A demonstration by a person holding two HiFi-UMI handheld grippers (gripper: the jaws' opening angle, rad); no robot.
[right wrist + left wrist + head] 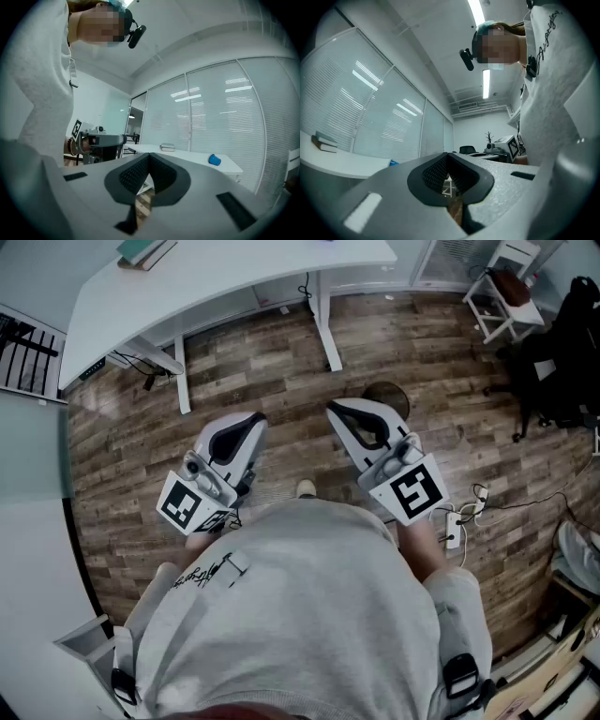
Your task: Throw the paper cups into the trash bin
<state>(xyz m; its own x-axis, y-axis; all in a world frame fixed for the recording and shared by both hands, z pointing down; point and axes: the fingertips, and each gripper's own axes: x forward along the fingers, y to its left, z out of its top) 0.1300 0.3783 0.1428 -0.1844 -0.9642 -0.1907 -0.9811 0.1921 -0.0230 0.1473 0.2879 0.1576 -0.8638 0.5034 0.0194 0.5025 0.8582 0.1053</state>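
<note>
We hold the left gripper (pixel 256 419) and right gripper (pixel 334 410) clenched on nothing; a blue paper cup (pixel 214 160) sits on the white desk (pixel 187 153), well ahead and right of the right gripper, and we judge it light, thin-walled and crushable, best pinched gently by the wall.

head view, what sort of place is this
Most likely an office or meeting room. A long white desk with books on it stands on a wood-plank floor, and the right gripper view shows glass partition walls with blinds.
</note>
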